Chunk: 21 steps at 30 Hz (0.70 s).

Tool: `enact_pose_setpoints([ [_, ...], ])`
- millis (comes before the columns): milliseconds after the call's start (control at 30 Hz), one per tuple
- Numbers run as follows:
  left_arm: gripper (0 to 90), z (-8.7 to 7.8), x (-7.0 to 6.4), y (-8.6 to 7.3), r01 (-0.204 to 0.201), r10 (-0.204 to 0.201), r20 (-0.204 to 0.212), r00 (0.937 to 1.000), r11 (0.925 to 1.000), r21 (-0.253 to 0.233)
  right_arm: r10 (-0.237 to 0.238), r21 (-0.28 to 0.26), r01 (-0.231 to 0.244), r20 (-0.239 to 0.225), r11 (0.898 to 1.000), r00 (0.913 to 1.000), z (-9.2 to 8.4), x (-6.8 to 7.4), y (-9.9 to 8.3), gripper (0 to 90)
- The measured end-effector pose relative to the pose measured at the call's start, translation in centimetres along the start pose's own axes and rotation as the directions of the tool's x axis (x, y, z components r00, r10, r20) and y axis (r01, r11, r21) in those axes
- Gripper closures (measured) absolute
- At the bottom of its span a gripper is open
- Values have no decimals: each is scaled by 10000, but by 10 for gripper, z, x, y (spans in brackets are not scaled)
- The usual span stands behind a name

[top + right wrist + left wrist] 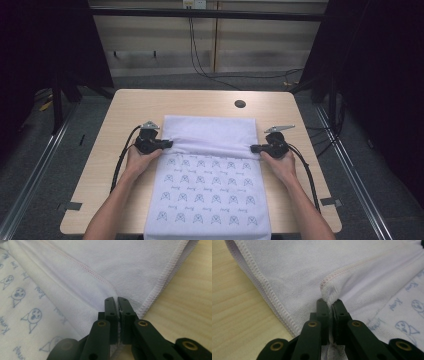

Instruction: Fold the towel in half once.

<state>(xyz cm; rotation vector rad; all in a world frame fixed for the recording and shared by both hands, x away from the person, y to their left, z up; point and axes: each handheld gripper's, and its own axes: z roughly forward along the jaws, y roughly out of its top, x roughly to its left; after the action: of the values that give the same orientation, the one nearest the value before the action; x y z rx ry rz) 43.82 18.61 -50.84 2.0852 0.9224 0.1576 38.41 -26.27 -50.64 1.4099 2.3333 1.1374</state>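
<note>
A pale wooden desk point(125, 107) stands on a grey floor between dark curtains, and a white towel point(210, 192) printed with small blue faces lies along its middle, its near end hanging over the desk's front edge. The far part is folded back toward the person, plain side up, and the fold's free edge lies across the towel between the two grippers.

The left gripper point(169, 144) and the right gripper point(254, 148) each have their jaws pinched tight on a corner of that folded-over edge; the gripper views show stitched hem squeezed between the pads.

To fold well, I judge both corners should travel together at the same height, with the edge kept taut and square to the side hems, so the layer lands without wrinkles.

Both forearms reach in from the near side, the grippers level and pointing inward at each other.
</note>
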Motion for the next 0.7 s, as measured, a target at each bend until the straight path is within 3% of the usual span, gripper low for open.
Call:
enact_pose_setpoints([
  [200,858,8,1,14,-311,339,-802,9962,9989,354,-43,206,30,603,9998,9982,11,-3,17,868],
  [267,859,11,1,14,-144,148,-1003,9948,9999,45,-36,186,22,788,9998,9969,14,-3,20,868],
  [333,859,12,3,14,-170,173,-1006,9948,9998,35,108,152,-121,855,9998,9963,16,-5,22,868],
  [367,859,15,7,15,84,-103,-999,9949,9998,-190,151,146,-166,953,9998,9953,17,-5,23,868],
  [433,859,17,7,18,157,-181,-1093,9938,9996,-222,258,151,-277,1127,9995,9933,19,-5,26,868],
  [533,859,17,7,22,150,-144,-1185,9928,9999,44,106,381,-168,1574,9991,9875,22,-2,32,868],
  [667,862,11,5,26,420,-427,-1017,9939,9991,-90,112,187,-140,1399,9997,9901,21,-4,36,868],
  [700,862,1,1,32,274,-314,-933,9951,9987,-435,274,-280,-245,1084,9993,9937,14,-8,40,868],
])
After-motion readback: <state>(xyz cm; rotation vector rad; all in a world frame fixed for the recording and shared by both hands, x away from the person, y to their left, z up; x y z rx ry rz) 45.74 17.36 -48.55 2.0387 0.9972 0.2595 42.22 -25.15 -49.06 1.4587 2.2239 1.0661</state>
